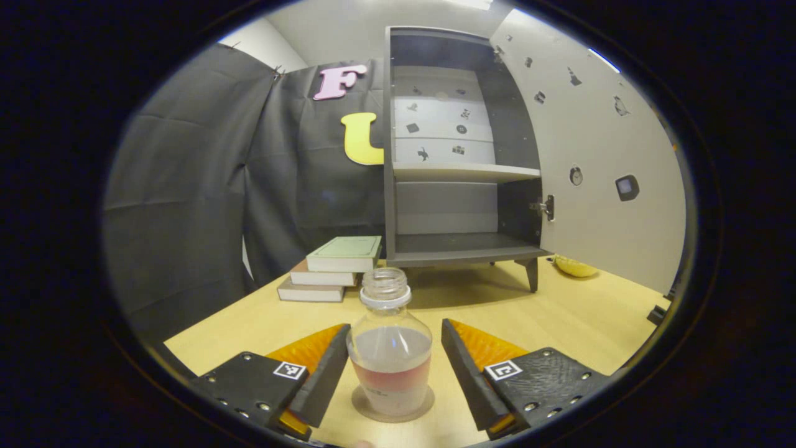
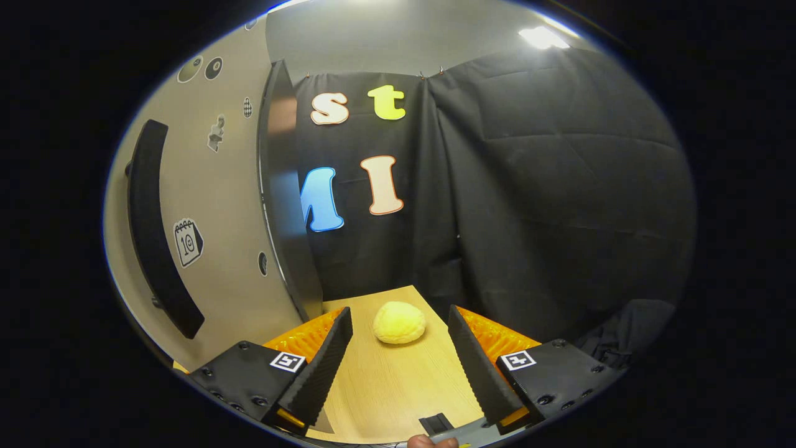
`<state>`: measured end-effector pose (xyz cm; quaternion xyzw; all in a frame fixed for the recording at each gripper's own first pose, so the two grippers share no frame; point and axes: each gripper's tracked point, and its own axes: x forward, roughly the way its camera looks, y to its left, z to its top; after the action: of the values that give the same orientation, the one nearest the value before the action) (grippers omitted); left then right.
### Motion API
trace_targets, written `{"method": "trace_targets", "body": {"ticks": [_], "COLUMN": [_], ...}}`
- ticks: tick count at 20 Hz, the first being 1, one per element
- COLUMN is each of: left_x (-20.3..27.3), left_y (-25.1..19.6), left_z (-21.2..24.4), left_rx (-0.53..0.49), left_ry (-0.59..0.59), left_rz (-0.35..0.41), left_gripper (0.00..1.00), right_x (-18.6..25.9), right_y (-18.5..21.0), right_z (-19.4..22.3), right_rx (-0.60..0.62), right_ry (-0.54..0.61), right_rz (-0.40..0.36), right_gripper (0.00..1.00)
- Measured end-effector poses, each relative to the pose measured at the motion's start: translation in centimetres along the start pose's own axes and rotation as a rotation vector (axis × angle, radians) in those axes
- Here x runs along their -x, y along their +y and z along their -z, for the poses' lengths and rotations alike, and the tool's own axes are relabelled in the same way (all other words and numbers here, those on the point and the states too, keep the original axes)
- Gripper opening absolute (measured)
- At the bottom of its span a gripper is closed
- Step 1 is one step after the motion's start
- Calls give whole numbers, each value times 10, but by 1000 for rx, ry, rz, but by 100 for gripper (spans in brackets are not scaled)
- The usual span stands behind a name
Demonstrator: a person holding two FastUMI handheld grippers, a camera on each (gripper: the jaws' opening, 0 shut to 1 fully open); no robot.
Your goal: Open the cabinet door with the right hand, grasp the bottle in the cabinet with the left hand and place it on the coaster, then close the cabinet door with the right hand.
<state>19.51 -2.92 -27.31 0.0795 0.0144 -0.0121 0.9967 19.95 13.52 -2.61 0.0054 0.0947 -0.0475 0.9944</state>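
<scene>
Bottle point(image 1: 390, 348): clear plastic, capless, threaded neck with white ring, reddish liquid in lower part, upright on round coaster point(image 1: 373, 407) near front edge of bench point(image 1: 559, 317). Left gripper point(image 1: 395, 361): jaws apart, one finger each side of bottle, gaps visible, not pressing. Cabinet point(image 1: 460, 249) toward back edge, door point(image 1: 597, 174) swung wide, shelves bare. Stacked books point(image 1: 333, 267) left of cabinet. Right gripper point(image 2: 398, 354): jaws apart, holding nothing, beside door's dark handle point(image 2: 155, 230); yellow lumpy object point(image 2: 399, 322) on bench ahead.
</scene>
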Motion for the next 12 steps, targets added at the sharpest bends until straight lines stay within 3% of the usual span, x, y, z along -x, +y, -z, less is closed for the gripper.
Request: {"method": "trace_targets", "body": {"ticks": [8,9,12], "left_x": [27,35,63], "left_y": [6,3,1], "left_z": [-90,-104,-139], "left_rx": [46,74,102], "left_ry": [-67,-76,-83], "left_rz": [24,38,40], "left_gripper": [89,89,86], "right_x": [15,17,27], "right_y": [4,3,-2], "right_z": [-13,-14,-22], "right_rx": [-2,-5,4], "right_ry": [-49,-58,-91], "right_rz": [-16,-16,-3], "right_gripper": [98,93,98]}}
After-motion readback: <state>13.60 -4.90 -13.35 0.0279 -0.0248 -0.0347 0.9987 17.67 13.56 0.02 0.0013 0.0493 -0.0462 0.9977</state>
